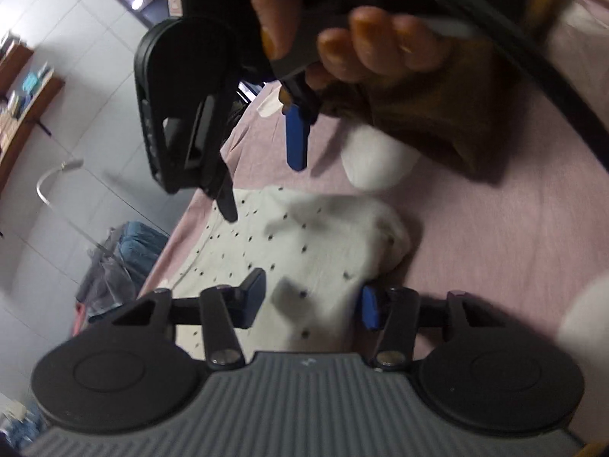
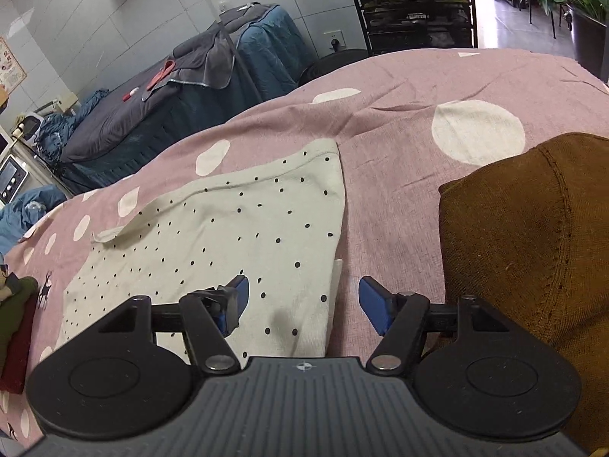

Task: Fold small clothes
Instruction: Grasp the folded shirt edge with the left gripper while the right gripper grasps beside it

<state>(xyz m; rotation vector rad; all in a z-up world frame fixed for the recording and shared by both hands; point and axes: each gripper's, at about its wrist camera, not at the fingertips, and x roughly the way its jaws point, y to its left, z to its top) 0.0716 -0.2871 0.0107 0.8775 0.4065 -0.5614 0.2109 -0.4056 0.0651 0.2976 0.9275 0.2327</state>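
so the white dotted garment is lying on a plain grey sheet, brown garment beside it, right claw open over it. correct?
Not quite: the sheet is pink with large white dots, not plain grey, as the right wrist view shows. The rest stands: the white dotted garment lies on it, the brown garment beside it, the right claw open above.

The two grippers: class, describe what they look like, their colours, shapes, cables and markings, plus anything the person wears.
Each gripper (left gripper, right gripper) has a grey ribbed body flanked by two round black discs, black linkage arms with silver pivot bolts, and blue finger pads. A small crosshair mark sits on the right body's top edge. A black cable curves past the hand. No sleeve can be made out.
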